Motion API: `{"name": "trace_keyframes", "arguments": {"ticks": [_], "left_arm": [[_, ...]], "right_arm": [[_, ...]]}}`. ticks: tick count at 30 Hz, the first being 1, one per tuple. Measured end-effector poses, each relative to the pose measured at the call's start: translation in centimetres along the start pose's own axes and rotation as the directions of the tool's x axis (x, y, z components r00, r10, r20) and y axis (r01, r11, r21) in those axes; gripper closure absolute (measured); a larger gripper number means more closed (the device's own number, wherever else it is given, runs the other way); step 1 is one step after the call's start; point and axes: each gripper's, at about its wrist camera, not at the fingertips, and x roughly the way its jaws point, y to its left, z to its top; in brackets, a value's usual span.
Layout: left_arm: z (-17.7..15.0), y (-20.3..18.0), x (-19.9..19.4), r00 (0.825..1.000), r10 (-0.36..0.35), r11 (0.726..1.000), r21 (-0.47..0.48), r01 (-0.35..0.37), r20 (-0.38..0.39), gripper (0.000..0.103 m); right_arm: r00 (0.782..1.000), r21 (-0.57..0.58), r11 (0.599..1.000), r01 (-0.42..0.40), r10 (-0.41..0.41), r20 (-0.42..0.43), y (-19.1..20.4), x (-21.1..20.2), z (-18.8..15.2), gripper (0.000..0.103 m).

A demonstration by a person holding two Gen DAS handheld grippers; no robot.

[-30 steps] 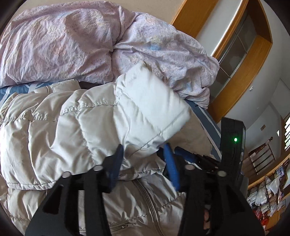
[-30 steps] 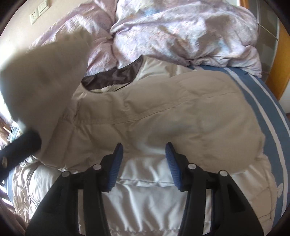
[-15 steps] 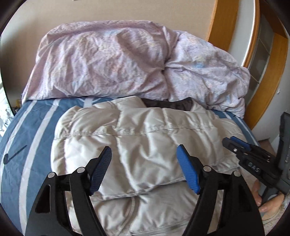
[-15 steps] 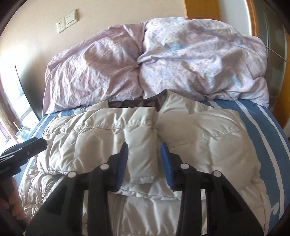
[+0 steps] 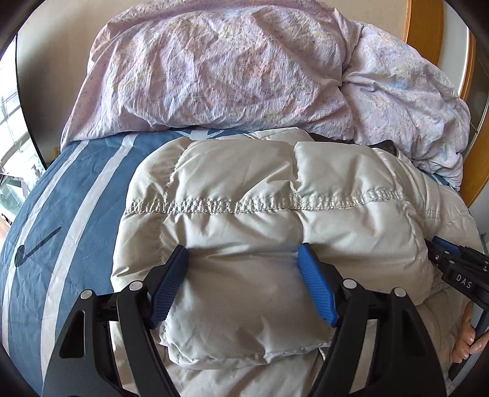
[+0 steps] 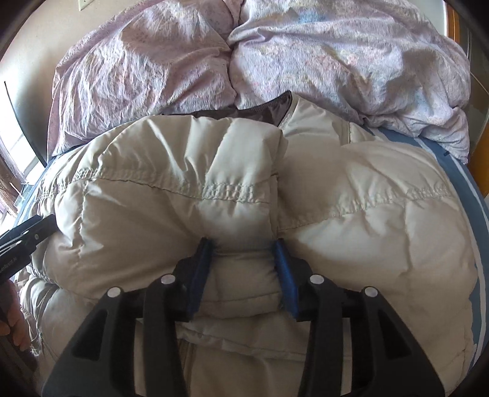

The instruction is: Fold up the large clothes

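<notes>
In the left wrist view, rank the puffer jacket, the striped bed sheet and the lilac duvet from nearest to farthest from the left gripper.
1. Puffer jacket: lies between the left gripper's fingers.
2. Striped bed sheet: off to the left, beside the jacket.
3. Lilac duvet: bunched at the head of the bed, beyond the jacket.

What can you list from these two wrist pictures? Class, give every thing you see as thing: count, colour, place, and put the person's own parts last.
Puffer jacket: one, cream-white quilted, lying on the bed, sleeves folded across its body.
Jacket lining: one patch, dark brown, at the collar by the duvet.
Duvet: one, pale lilac with a faint print, bunched at the head of the bed.
Bedsheet: one, blue with white stripes, under the jacket.
Wall socket: one, white, at the top edge of the right wrist view.
Wooden frame: one, orange-brown, right of the bed.
Left gripper: black with blue pads, open around a jacket fold.
Right gripper: black with blue pads, pinching a jacket fold.
</notes>
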Motion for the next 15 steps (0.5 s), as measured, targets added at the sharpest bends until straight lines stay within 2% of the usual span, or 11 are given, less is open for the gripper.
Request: {"name": "trace_keyframes", "arguments": {"ticks": [4, 15], "left_arm": [[0.0, 0.0, 0.6, 1.000, 0.010, 1.000, 0.004, -0.010, -0.009, 0.027], [0.2, -0.3, 2.2, 0.998, 0.050, 0.998, 0.034, -0.049, -0.046, 0.023]], "right_arm": [[0.999, 0.031, 0.999, -0.027, 0.028, -0.022, -0.6, 0.7, 0.1, 0.058], [1.000, 0.024, 1.000, -0.014, 0.014, -0.022, -0.3, 1.1, 0.1, 0.057]]}}
